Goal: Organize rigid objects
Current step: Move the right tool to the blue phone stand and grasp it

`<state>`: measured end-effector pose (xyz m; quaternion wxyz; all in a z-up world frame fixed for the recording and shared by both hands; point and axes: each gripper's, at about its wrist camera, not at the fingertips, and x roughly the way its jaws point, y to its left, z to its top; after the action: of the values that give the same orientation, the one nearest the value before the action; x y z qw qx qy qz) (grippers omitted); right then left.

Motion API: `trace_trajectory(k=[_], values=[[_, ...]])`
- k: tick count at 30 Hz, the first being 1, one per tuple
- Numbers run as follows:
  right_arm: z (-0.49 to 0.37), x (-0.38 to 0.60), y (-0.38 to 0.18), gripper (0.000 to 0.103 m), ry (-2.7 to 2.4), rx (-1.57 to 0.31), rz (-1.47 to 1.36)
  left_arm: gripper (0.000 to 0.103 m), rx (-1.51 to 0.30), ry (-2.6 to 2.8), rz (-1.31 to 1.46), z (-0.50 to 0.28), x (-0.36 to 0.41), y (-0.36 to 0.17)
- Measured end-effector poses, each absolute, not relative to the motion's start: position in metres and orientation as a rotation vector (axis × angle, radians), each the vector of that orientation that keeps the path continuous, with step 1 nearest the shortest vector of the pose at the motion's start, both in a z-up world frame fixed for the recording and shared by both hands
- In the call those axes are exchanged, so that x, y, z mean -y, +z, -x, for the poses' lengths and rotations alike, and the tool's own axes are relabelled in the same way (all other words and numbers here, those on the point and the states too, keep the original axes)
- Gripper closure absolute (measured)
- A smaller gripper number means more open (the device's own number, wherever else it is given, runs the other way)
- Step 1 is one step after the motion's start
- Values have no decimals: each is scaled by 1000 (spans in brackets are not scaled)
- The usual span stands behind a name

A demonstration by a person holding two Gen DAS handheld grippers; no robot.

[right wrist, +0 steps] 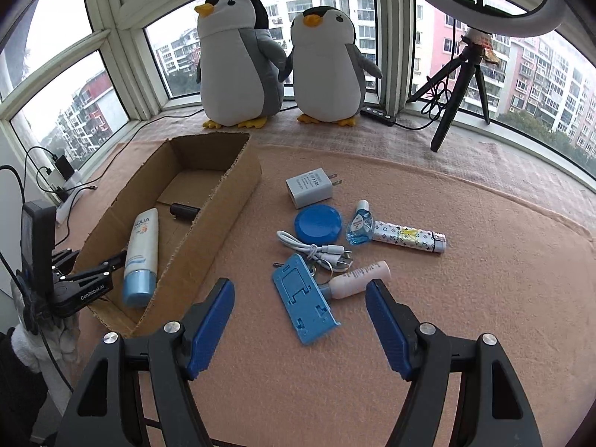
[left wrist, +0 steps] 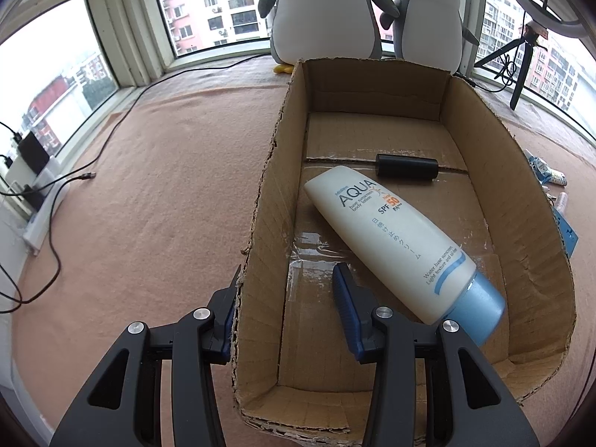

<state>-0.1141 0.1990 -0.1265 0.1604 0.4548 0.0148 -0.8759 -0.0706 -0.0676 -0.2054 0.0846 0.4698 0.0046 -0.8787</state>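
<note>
Two tools are seen over a pink carpeted counter, and both are spread wide with nothing held. At the far left of the left wrist view, a broad stretch of bare counter (left wrist: pixel 156 193) is crossed only by thin black cables (left wrist: pixel 108 141) near the window edge. The left tool (left wrist: pixel 287 298) straddles the torn left wall of the cardboard box (left wrist: pixel 260 201): one finger is kept outside the wall and the other inside, just beside the sunscreen tube. The sunscreen tube (left wrist: pixel 395 238) is laid diagonally on the box floor, its blue cap (left wrist: pixel 480 309) pointed at the near right corner. A black cylinder (left wrist: pixel 406 165) is laid across the box farther back, apart from the tube. Free floor is left in the near left part of the box and behind the cylinder.

In the right wrist view, the box (right wrist: pixel 231 201) lies at the left, and a strip of open counter separates it from the loose items. The right tool (right wrist: pixel 300 309) hovers over a blue phone stand (right wrist: pixel 303 298), which lies between its fingers without being touched. Just right of the stand, a small pink bottle (right wrist: pixel 357 275) is laid, touching a coiled white cable (right wrist: pixel 313 249). Behind them a blue round lid (right wrist: pixel 317 223), a white charger (right wrist: pixel 311 186), an eye-drop bottle (right wrist: pixel 360 227) and a patterned tube (right wrist: pixel 408 240) are grouped. Wide bare counter is left at the right.
</note>
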Motion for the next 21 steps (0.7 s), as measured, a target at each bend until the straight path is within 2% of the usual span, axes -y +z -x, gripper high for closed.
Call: trace_trajectory(k=[7, 11, 21], values=[[113, -210, -148, 36, -2406, -105, -1342, 60, -9, -2617, -1400, 70, 67, -205], [114, -199, -156, 49, -2356, -166, -1346, 60, -10, -2616, -1399, 70, 68, -205], [129, -183, -171, 51, -2324, -204, -1383, 60, -30, -2614, -1396, 70, 69, -206]])
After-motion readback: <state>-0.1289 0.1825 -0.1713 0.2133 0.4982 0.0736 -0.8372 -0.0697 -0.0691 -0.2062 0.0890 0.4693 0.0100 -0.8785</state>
